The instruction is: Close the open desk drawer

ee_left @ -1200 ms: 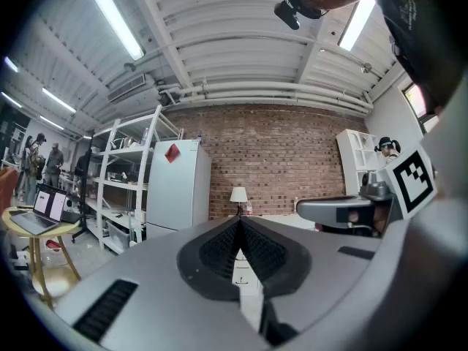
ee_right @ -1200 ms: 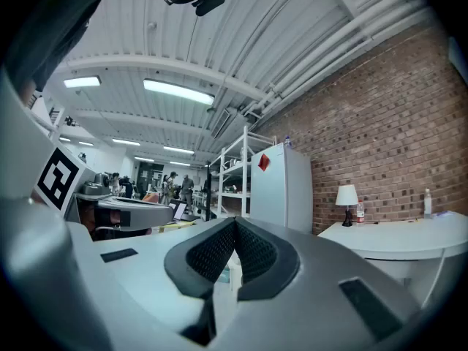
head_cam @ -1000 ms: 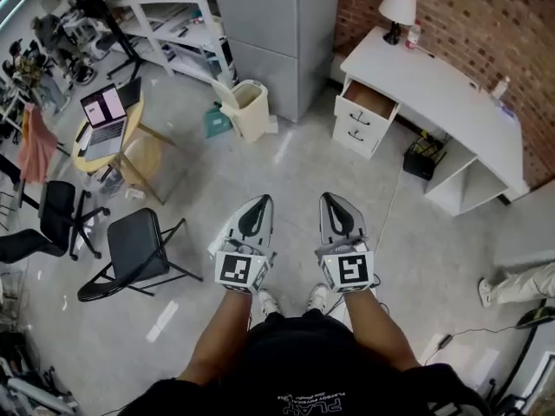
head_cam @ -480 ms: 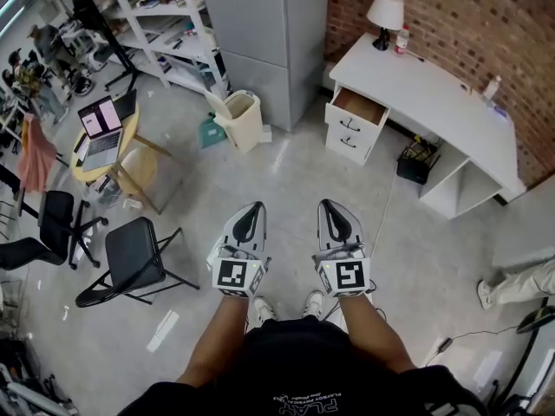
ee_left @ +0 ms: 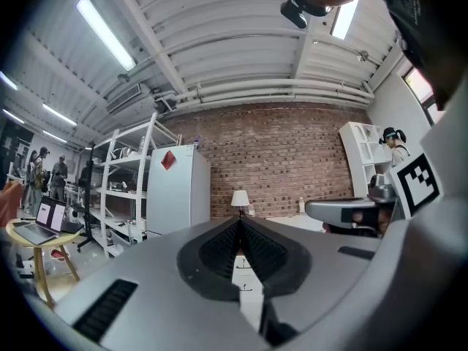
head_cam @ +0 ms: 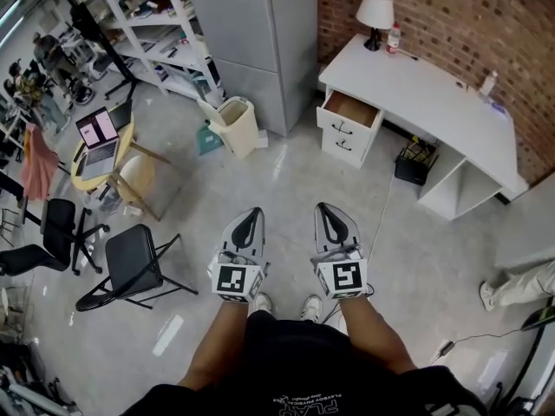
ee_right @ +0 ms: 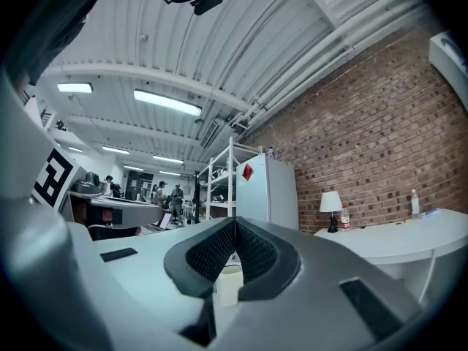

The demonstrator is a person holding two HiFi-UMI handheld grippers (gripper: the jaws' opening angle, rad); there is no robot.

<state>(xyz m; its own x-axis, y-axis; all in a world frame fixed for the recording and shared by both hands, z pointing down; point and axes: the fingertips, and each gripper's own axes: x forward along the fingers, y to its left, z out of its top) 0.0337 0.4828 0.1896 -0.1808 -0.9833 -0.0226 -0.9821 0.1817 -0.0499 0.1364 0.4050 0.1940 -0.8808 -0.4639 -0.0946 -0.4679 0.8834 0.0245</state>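
Note:
A white desk (head_cam: pixel 434 85) stands against the brick wall at the upper right of the head view. Its top drawer (head_cam: pixel 354 111) is pulled open, showing a brown inside; two closed drawer fronts with dark handles sit below it. My left gripper (head_cam: pixel 250 217) and right gripper (head_cam: pixel 328 212) are held side by side low in the view, well short of the desk, both shut and empty. In the left gripper view the drawer fronts (ee_left: pixel 240 269) show past the closed jaw tips (ee_left: pixel 239 224). The right gripper (ee_right: pixel 235 224) points toward the grey cabinet.
A lamp (head_cam: pixel 375 14) and a bottle (head_cam: pixel 395 37) stand on the desk. A tall grey cabinet (head_cam: pixel 260 33), a beige bin (head_cam: pixel 232 126), a black crate (head_cam: pixel 413 160) under the desk, a black folding chair (head_cam: pixel 130 263), a round table with a laptop (head_cam: pixel 97 144) and shelving surround the floor.
The desk and open drawer have slid left and slightly up in the head view, and appear a little nearer. Both grippers stay shut and side by side.

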